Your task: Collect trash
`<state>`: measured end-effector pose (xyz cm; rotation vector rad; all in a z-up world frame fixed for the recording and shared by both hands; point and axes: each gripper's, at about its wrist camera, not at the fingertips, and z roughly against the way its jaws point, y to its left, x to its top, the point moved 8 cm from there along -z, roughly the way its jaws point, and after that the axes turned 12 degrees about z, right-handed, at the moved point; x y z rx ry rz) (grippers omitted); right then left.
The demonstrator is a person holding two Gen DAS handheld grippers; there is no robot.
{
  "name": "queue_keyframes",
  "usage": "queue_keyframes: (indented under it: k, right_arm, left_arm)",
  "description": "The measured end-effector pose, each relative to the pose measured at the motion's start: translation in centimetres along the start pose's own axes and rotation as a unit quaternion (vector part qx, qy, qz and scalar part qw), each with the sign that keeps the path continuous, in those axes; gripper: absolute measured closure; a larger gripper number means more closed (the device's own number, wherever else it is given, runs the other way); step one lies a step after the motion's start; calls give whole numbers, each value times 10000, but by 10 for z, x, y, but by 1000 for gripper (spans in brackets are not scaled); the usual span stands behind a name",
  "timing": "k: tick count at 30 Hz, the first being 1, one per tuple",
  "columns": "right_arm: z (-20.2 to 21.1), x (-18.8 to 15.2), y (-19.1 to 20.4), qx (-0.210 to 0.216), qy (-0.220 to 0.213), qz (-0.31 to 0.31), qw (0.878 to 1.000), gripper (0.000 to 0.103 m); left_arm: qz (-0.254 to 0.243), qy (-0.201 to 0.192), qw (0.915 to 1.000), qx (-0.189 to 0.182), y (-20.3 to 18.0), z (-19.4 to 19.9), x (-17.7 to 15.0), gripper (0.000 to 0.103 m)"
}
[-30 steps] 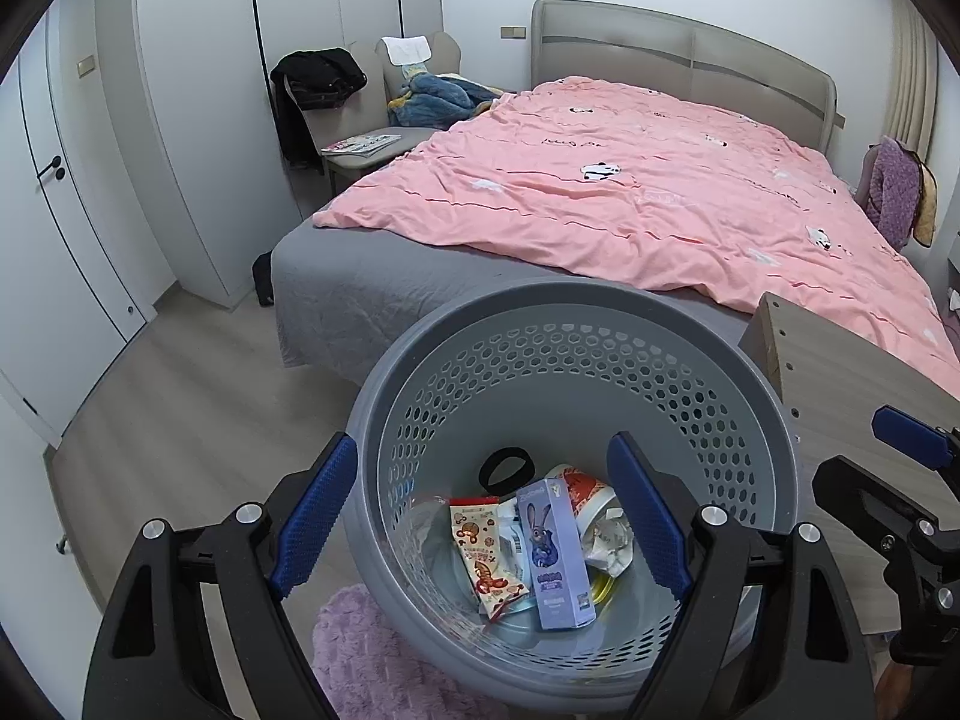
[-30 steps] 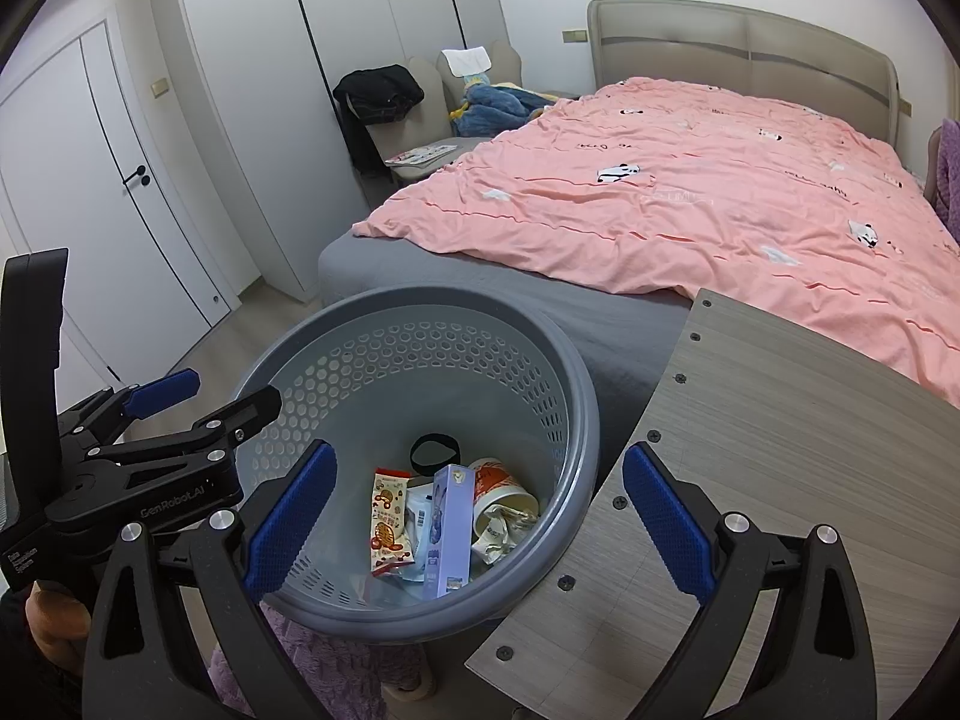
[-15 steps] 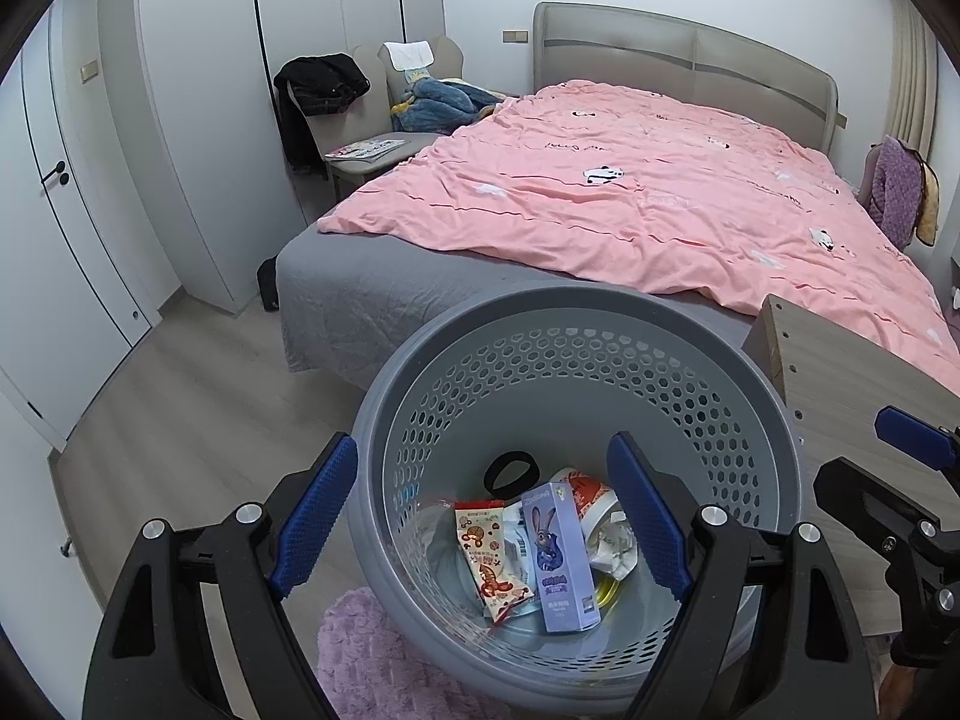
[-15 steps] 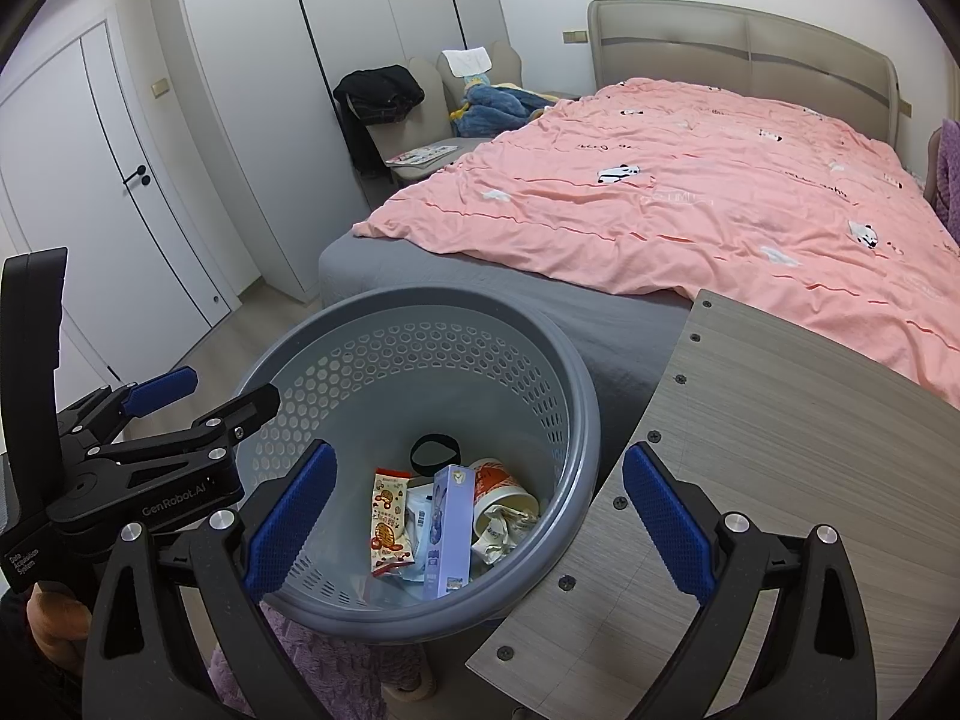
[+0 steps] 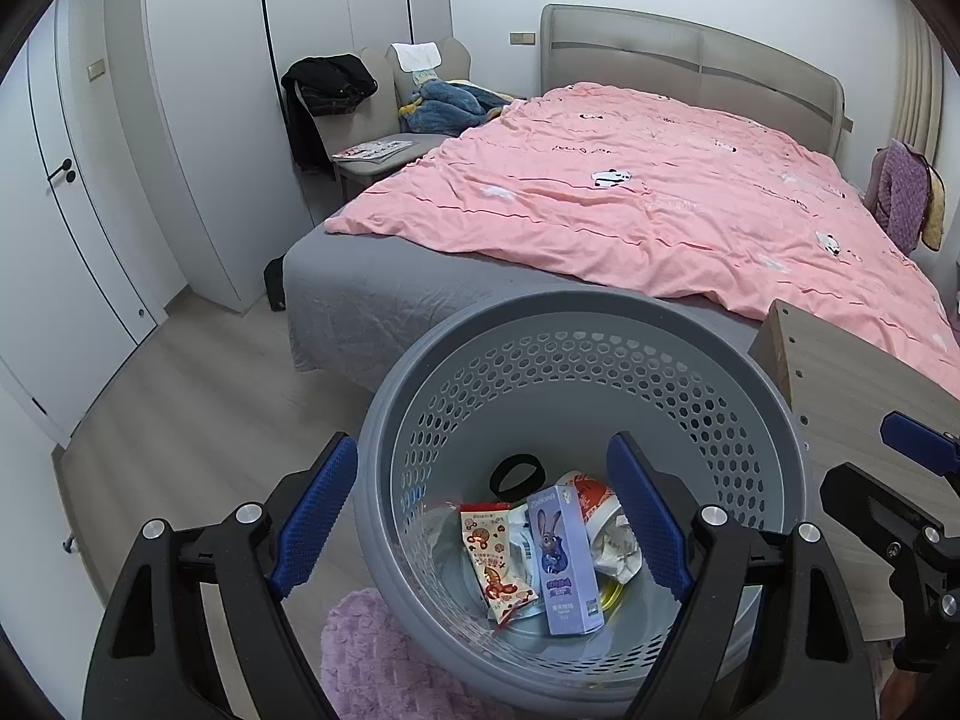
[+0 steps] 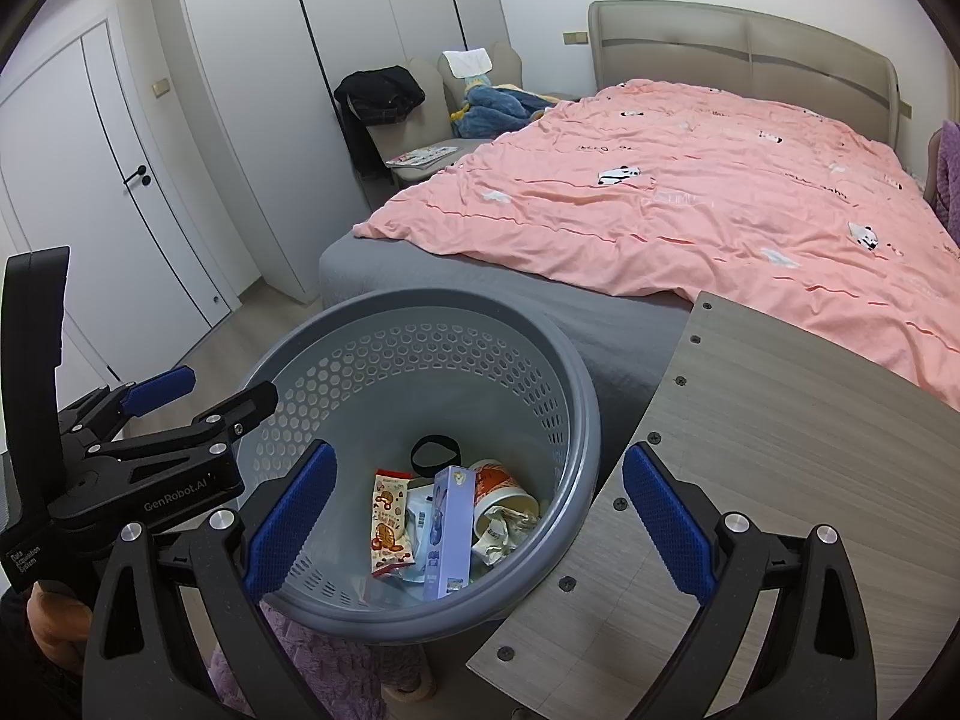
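- Your left hand-held gripper (image 5: 483, 531) has its jaws wide apart with nothing between the pads; it hangs over the near rim of the basket (image 5: 774, 396).
- Your right hand-held gripper (image 6: 480, 522) is also spread apart and empty, straddling the basket's 3 o'clock rim and the counter (image 6: 810, 450).
- The trash already sits in the bottom of the basket, at about 6 o'clock in both views.
- Count in the basket: one snack wrapper (image 5: 495, 567), one purple box (image 5: 564, 558) with a rabbit on it, one paper cup (image 6: 501, 495), one crumpled paper (image 5: 615, 549), one black ring (image 5: 517, 473). A small white packet peeks out between wrapper and box; more may lie underneath, I can't tell.
- Progress, my call: looks near the end. The counter shows bare at 3 o'clock, and no loose trash is visible on the floor (image 5: 180, 396) or on the bed (image 5: 600, 204).
- Left to do: maybe nothing, or check areas outside the views. The clutter on the chair (image 5: 378, 138) at 11 o'clock looks like clothes and a magazine, not trash.
- One basket, one counter, one bed, two grippers.
- A purple rug (image 5: 372, 660) lies under the basket at 7 o'clock.
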<state>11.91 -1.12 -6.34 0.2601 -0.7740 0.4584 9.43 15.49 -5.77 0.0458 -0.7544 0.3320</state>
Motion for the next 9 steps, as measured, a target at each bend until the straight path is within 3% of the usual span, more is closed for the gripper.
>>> queue_keyframes:
  k: [9]
  right_arm:
    - [0,0,0,-1,-3,0,10000,8]
  left_arm:
    - [-13,29,10000,-25,-2,0,0,21]
